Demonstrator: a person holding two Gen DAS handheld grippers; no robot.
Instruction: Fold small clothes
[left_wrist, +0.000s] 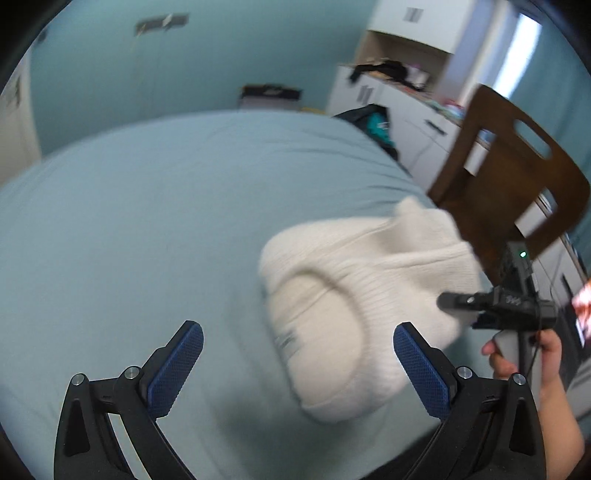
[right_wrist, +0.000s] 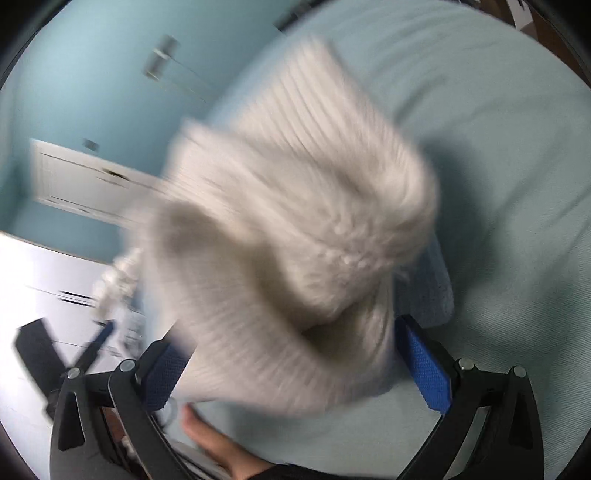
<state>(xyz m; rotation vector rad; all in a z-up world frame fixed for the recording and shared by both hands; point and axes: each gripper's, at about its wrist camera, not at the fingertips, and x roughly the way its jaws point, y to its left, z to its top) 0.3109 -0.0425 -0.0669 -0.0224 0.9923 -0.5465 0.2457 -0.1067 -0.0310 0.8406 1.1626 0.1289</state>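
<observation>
The left gripper (left_wrist: 297, 363) is held spread wide over the pale blue bedsheet (left_wrist: 129, 221), nothing between its blue pads (left_wrist: 175, 373) — presumably kept free for the next grasp. The right gripper (right_wrist: 288, 363) is likewise spread, though the cream knitted garment (right_wrist: 295, 206) is bunched between and over its fingers; whether a fold is caught there cannot be told through the blur. In the left view the garment (left_wrist: 354, 295) is seen as a rumpled heap on the bed beside a wooden chair (left_wrist: 517, 173) — not yet flattened for folding.
</observation>
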